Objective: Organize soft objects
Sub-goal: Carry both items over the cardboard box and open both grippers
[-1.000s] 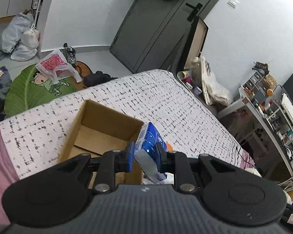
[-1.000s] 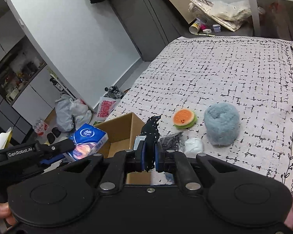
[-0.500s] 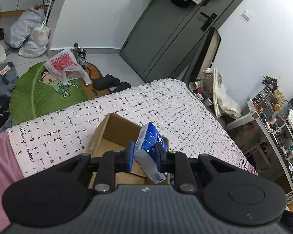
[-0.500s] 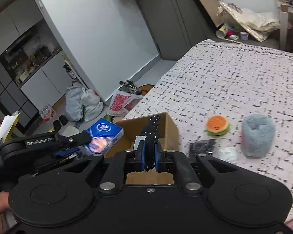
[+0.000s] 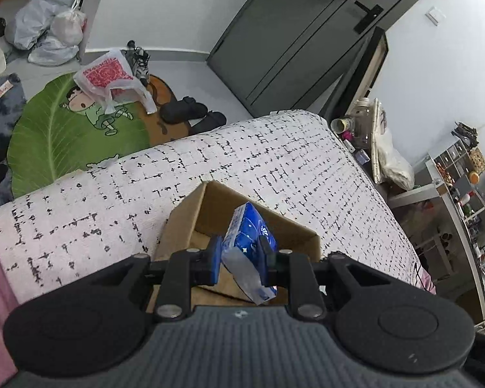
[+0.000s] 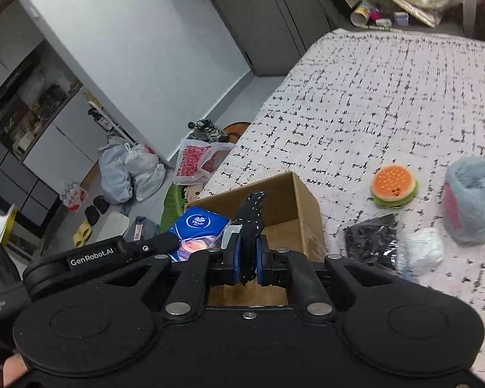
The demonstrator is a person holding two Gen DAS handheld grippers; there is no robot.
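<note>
My left gripper [image 5: 241, 258] is shut on a blue tissue pack [image 5: 249, 245], held over the open cardboard box [image 5: 184, 223] on the bed. In the right wrist view the same pack [image 6: 199, 229] hangs at the box's left rim. My right gripper [image 6: 248, 258] is shut on a black dotted cloth [image 6: 250, 216], also above the box [image 6: 304, 207]. On the bedspread to the right lie a burger toy [image 6: 393, 185], a fluffy blue-grey roll [image 6: 472, 199], a black packet [image 6: 371, 242] and a white bundle [image 6: 425, 250].
The bed [image 5: 113, 200] carries a white cover with black marks; its edge drops to a floor with a green leaf rug [image 5: 64, 135], plastic bags [image 5: 110, 77] and shoes [image 5: 190, 113]. A grey door [image 5: 291, 42] and a cluttered shelf [image 5: 462, 194] stand beyond.
Both grippers have drifted back and lower over the box, each still holding its item. The box now sits nearer the picture's middle in both views.
</note>
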